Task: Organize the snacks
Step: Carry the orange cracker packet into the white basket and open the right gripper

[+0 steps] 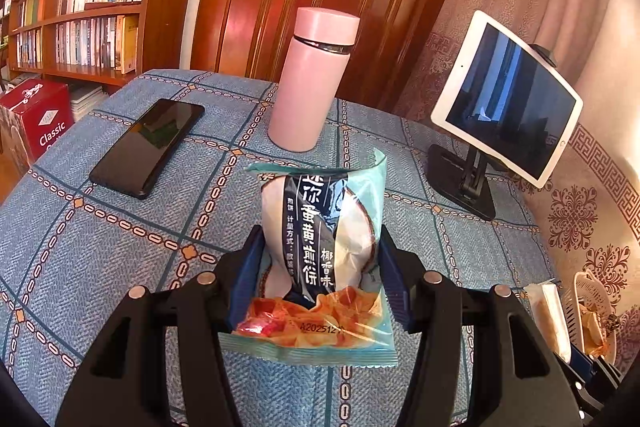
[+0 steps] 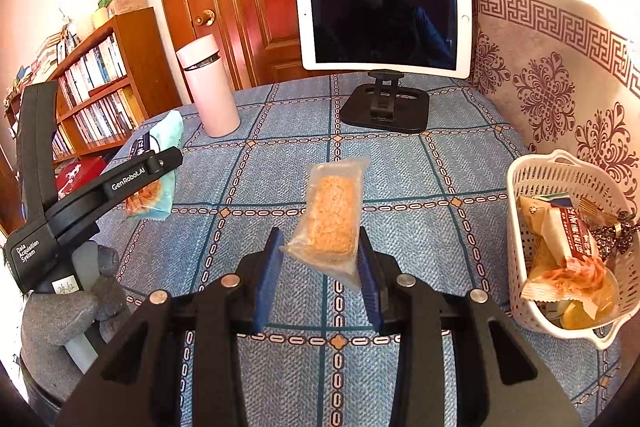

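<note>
In the left wrist view my left gripper (image 1: 320,263) is shut on a teal snack packet (image 1: 320,227) with dark Chinese lettering, held upright above the blue checked tablecloth (image 1: 120,235). The right wrist view shows my right gripper (image 2: 320,259) shut on a clear packet (image 2: 332,219) with a brown crispy cake inside, lifted off the cloth. A white plastic basket (image 2: 524,247) with several wrapped snacks stands to its right. At the left of that view a gloved hand (image 2: 60,311) holds the left gripper (image 2: 166,167) with the teal packet (image 2: 168,131).
A pink flask (image 1: 312,79) stands at the table's back, with a black phone (image 1: 148,147) lying to its left. A tablet on a black stand (image 2: 384,15) sits at the back right near the wall. A bookshelf (image 1: 88,11) and a wooden door stand beyond the table.
</note>
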`<state>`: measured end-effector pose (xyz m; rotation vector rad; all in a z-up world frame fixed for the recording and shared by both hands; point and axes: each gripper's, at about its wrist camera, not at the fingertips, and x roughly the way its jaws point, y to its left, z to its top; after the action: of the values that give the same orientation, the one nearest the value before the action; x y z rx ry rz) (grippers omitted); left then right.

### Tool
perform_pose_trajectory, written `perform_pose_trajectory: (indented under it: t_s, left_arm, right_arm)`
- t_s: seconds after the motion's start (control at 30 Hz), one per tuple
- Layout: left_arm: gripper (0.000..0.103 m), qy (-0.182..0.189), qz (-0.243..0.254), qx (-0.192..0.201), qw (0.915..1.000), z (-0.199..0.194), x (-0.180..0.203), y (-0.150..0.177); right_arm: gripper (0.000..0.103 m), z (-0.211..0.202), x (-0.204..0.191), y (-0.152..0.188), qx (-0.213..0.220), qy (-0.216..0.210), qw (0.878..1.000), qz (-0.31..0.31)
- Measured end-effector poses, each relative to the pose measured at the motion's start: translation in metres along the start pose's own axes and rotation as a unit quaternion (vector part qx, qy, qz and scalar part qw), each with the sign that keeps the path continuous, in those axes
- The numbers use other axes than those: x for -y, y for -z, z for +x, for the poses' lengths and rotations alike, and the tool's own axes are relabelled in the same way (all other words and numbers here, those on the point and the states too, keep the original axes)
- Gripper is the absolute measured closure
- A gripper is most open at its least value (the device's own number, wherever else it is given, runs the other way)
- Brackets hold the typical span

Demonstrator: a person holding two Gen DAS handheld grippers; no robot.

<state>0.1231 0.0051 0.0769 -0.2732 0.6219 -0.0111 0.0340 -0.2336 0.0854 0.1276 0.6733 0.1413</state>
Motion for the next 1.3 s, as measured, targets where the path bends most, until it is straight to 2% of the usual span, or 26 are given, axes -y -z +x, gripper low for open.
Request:
perform_pose_trajectory:
  t_s: [0.47, 0.8, 1.07, 1.3]
  left_arm:
    - [0.046, 0.063, 0.009, 0.036, 0.9973, -0.046, 0.027, -0.007]
    - [0.046, 0.095, 0.035, 0.038, 0.9942, -0.06, 0.053, 0.002]
    - [0.046, 0.109, 0.051, 0.042, 0.9918, -0.069, 0.066, 0.006]
    - [0.046, 0.119, 0.06, 0.038, 0.9903, -0.071, 0.073, 0.009]
  right_arm:
    - [0.067, -0.051, 0.022, -0.001, 0.037, 0.029, 0.999, 0.017]
    - [0.067, -0.083, 0.081, 0.001, 0.064, 0.098, 0.991, 0.064]
    - [0.067, -0.095, 0.141, 0.013, 0.062, 0.167, 0.978, 0.112]
    - [0.066, -0.096, 0.172, 0.021, 0.059, 0.204, 0.968, 0.134]
